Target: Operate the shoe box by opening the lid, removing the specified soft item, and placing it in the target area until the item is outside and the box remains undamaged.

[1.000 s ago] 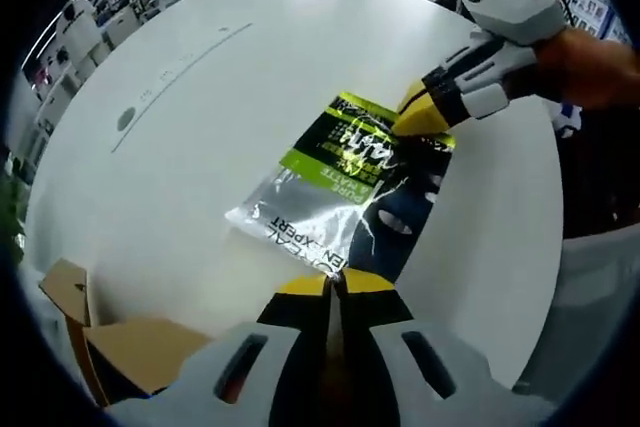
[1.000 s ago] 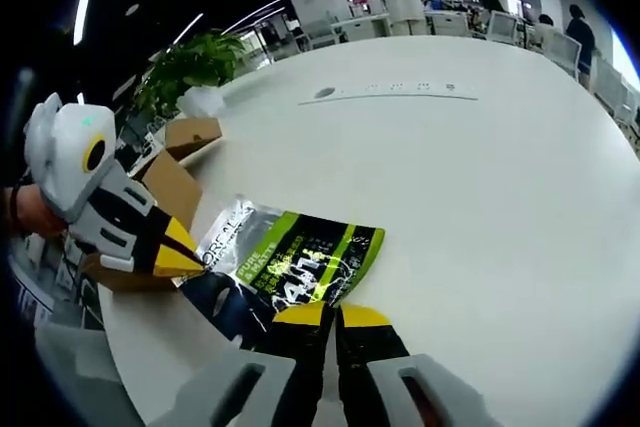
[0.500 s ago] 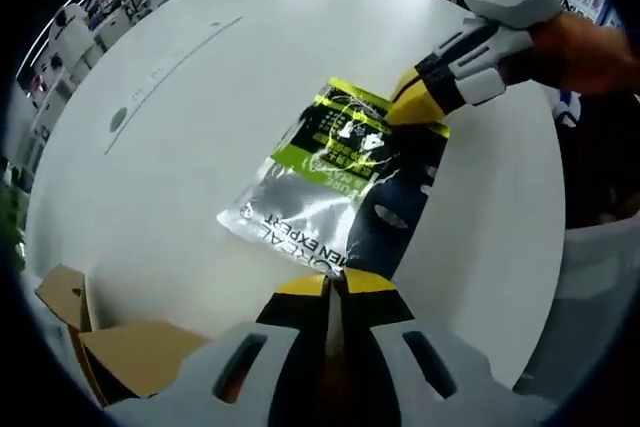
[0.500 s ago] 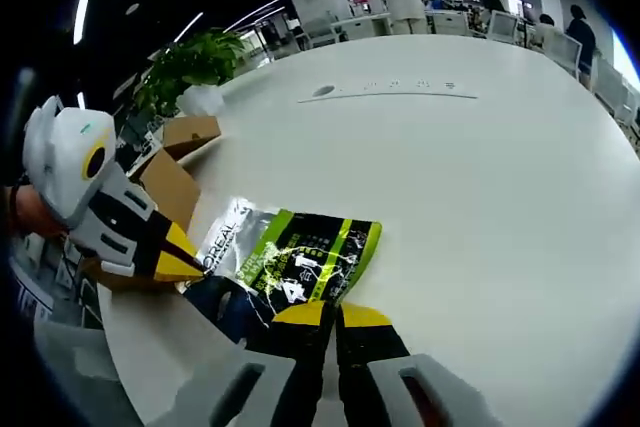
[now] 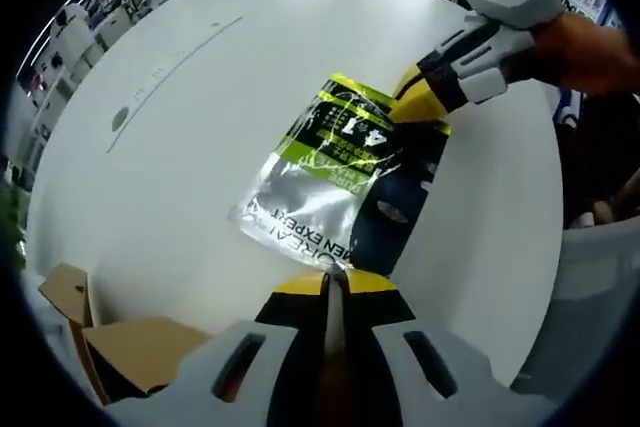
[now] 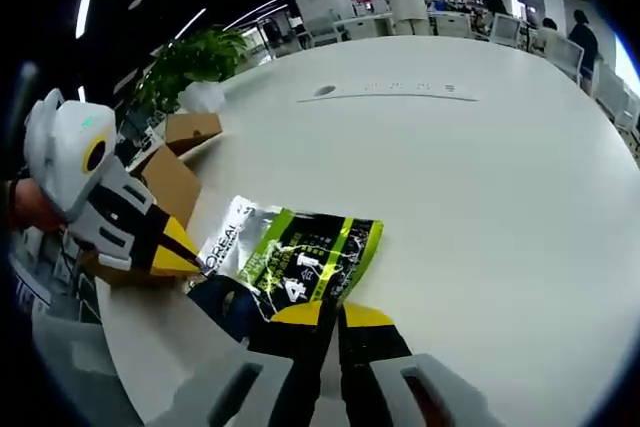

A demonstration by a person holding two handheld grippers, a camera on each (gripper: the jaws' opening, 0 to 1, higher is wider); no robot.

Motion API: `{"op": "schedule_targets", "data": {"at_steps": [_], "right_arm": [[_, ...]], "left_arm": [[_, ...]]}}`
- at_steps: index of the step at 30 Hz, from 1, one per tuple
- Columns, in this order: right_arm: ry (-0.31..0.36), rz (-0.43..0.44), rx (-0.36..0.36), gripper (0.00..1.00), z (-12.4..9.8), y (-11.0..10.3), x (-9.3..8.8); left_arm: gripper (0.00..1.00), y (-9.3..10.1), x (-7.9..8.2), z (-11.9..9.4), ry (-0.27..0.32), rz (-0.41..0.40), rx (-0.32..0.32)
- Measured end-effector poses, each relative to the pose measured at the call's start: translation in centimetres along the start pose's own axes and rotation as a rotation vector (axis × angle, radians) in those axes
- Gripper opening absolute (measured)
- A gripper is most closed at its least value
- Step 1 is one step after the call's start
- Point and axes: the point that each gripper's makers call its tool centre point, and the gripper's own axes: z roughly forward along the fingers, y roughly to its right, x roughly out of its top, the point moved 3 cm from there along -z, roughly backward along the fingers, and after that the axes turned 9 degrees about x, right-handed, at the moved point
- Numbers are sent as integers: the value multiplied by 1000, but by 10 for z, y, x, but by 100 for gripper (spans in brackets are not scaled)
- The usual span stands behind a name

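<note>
While held taut by 2 opposite edges, lies the soft foil pouch flat over the white table, printed face up, well outside the cardboard shoe box that sits at the table's near edge with its flaps open; in the right gripper view shows the same pouch between the 2 tools, with the box beyond it and a potted plant further back. Judged from this, removal done and placement under way; best to lower both ends together, keep the pouch level so it does not fold or slide, settle it fully on the table surface well apart from the box, then ease 1 grip off at a time instead of tugging; no contact with the box needed, so no risk to it if the hands stay clear of the flaps. Left gripper: yellow tips pressed together, no gap, pinching the pouch's near silver-and-black edge. Right gripper: tips likewise closed tight on the edge nearest its own camera, seen from the left gripper view clamped on the far green corner, with a hand behind it.
</note>
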Motion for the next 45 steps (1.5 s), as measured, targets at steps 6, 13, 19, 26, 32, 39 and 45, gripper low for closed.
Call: {"op": "schedule_targets", "data": {"at_steps": [6, 13, 19, 26, 32, 39, 45], "right_arm": [[0, -1, -8, 0, -6, -4, -1], [-1, -7, -12, 1, -11, -7, 3], [6, -11, -32, 3, -16, -6, 5], [48, -23, -37, 4, -35, -20, 19], [96, -25, -23, 9, -50, -37, 27], [147, -34, 3, 17, -57, -52, 36], [167, -57, 27, 22, -63, -70, 36]], "left_arm": [[4, 0, 2, -9, 11, -13, -3], [4, -3, 5, -20, 38, -55, -9], [5, -8, 11, -35, 76, -114, -13], [10, -10, 19, -56, 137, -188, -19], [17, -19, 20, -76, 185, -232, 8], [21, -28, 12, -98, 222, -252, 34], [27, -35, 4, -117, 258, -278, 46]]}}
